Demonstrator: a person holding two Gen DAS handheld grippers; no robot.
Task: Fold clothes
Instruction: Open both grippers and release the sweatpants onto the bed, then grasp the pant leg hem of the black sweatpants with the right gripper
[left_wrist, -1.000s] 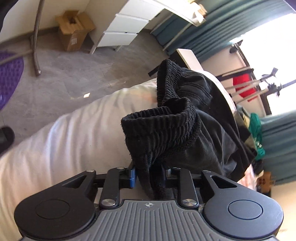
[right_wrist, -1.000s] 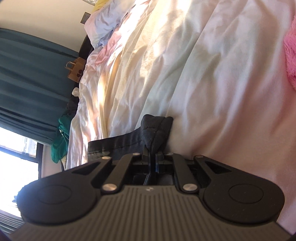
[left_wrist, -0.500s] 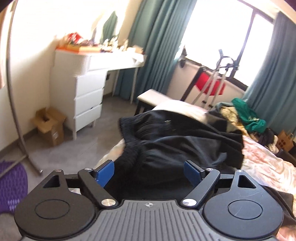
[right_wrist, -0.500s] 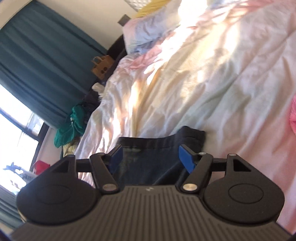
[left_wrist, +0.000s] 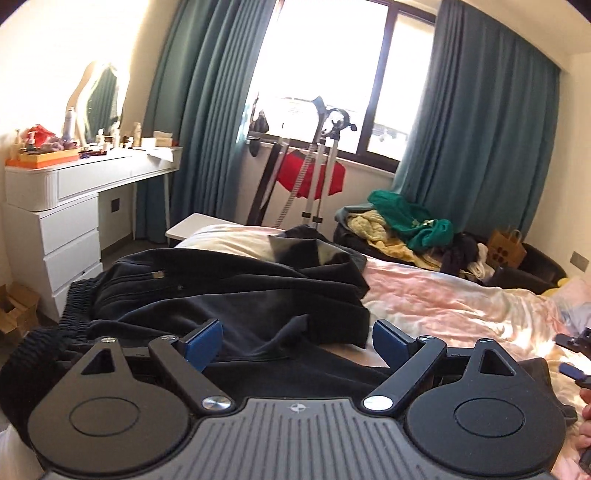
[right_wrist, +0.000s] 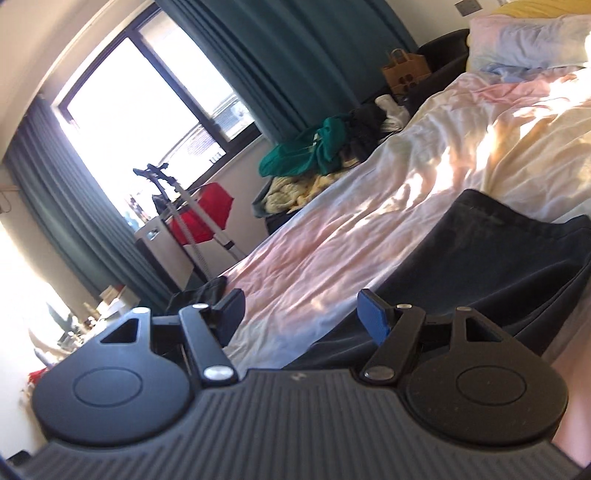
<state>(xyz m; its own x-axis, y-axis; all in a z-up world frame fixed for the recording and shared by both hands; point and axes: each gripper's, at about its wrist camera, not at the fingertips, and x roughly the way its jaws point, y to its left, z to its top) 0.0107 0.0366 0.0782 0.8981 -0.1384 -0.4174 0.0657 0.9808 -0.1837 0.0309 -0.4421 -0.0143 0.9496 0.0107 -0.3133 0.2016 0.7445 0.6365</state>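
A: How many garments lie on the bed (left_wrist: 443, 306)?

B: I count one black garment (left_wrist: 229, 291) spread near the foot edge of the bed, with a ribbed waistband (left_wrist: 79, 295) at its left side. It looks like trousers, but I cannot tell for sure. In the right wrist view the same dark cloth (right_wrist: 491, 251) lies flat on the pale sheet.

A: And the two grippers?

B: The left gripper (left_wrist: 295, 341) hovers just over the garment, its jaws spread wide with nothing between them. The right gripper (right_wrist: 299, 312) also has its jaws spread apart and grips nothing; one blue pad (right_wrist: 373, 314) is over the edge of the cloth.

A: What else is there?

B: One white dresser (left_wrist: 55, 218) at the left wall, two teal curtains (left_wrist: 476, 129) at the window, one pile of clothes (left_wrist: 406, 225) beyond the far edge of the bed, and one brown paper bag (left_wrist: 506, 247).
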